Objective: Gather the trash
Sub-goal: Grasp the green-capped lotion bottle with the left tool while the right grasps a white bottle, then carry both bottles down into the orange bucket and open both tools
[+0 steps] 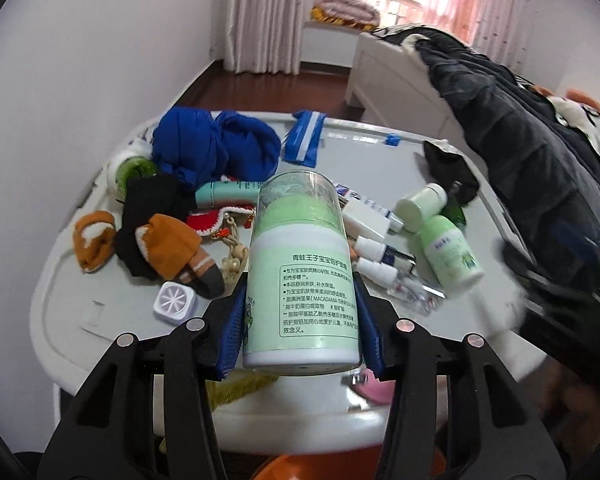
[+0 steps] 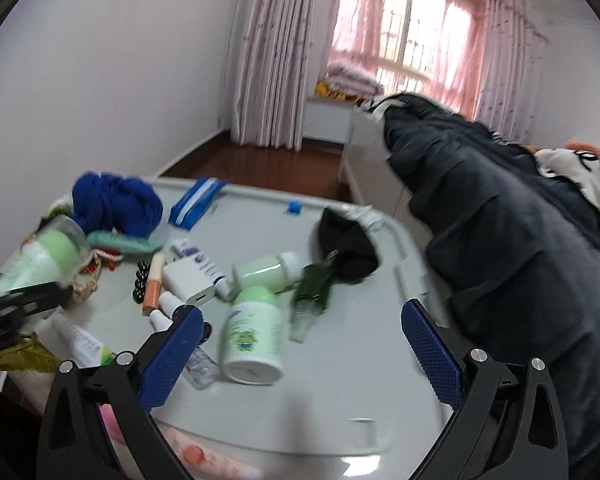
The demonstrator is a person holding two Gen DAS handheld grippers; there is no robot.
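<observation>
Green-and-white lotion bottle [image 1: 300, 276] clamped upright in the left gripper [image 1: 298, 320], above the table [image 1: 364, 152].
Right gripper [image 2: 300, 348] gapes empty; fallen green bottle [image 2: 256, 336] lies just ahead between its pads, long axis pointing away.

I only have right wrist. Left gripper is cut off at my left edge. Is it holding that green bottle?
Observer: Yes. The left gripper is shut on the green-and-white lotion bottle, blue pads on both sides.
Operator: Which end faces the camera?
Observer: Its white base; the clear cap points away.
Operator: Anything left of the bottle I can't see?
Observer: A small white square vent piece on the table, beside an orange-and-black sock.
</observation>
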